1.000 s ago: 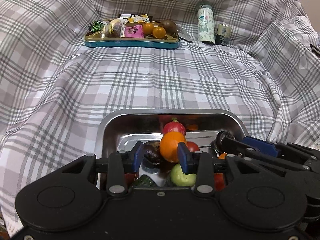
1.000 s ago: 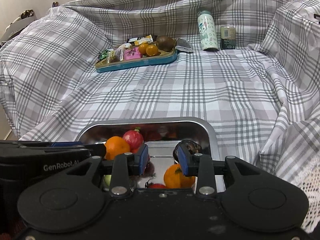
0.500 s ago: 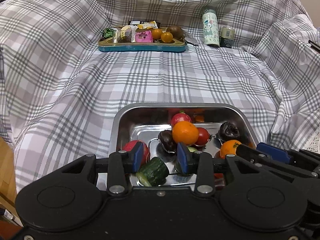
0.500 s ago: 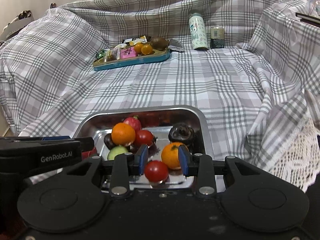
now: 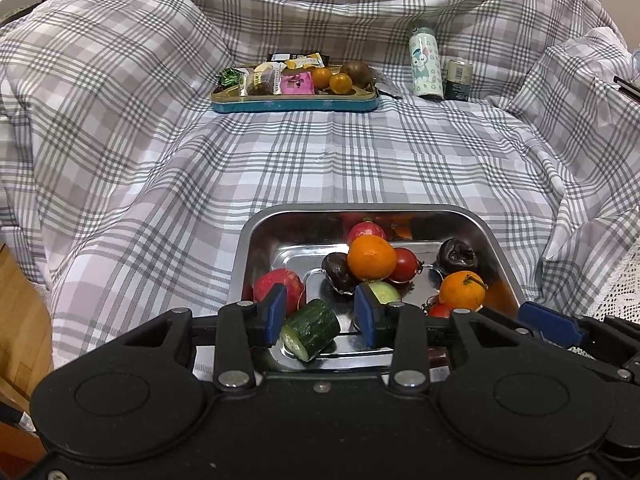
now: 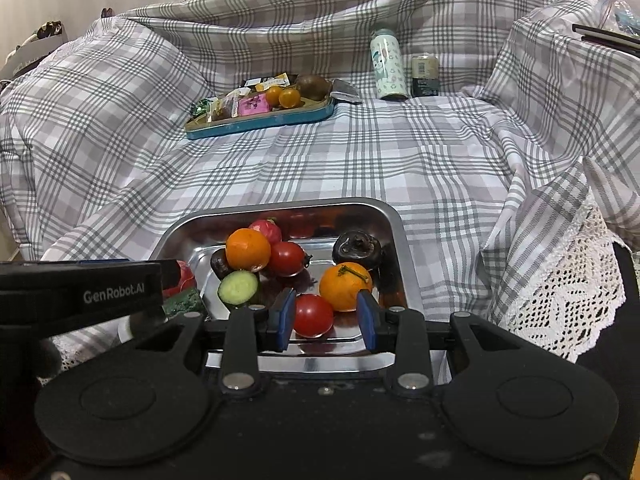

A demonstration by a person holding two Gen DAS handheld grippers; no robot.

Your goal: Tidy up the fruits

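A steel tray (image 5: 360, 211) (image 6: 280, 206) lies on the plaid cloth just in front of both grippers. It holds two oranges (image 5: 371, 258) (image 6: 346, 286), red tomatoes (image 6: 314, 315), dark wrinkled fruits (image 5: 457, 255), red round fruits (image 5: 278, 285) and cucumber pieces (image 5: 310, 328) (image 6: 239, 287). My left gripper (image 5: 320, 314) hovers open over the tray's near left edge, with a cucumber piece lying below its gap. My right gripper (image 6: 326, 316) is open over the near right edge, above a tomato and beside an orange. Neither holds anything.
A teal tray (image 5: 296, 105) (image 6: 260, 125) with wrapped snacks, small orange fruits and a brown fruit sits at the back. To its right stand a patterned bottle (image 5: 426, 62) (image 6: 387, 64) and a can (image 5: 458, 79). Cloth folds rise on both sides, and lace trim (image 6: 560, 272) hangs at the right.
Both grippers have drawn back and up from the steel tray, so more of the tray and its fruit shows. Their openings look unchanged.
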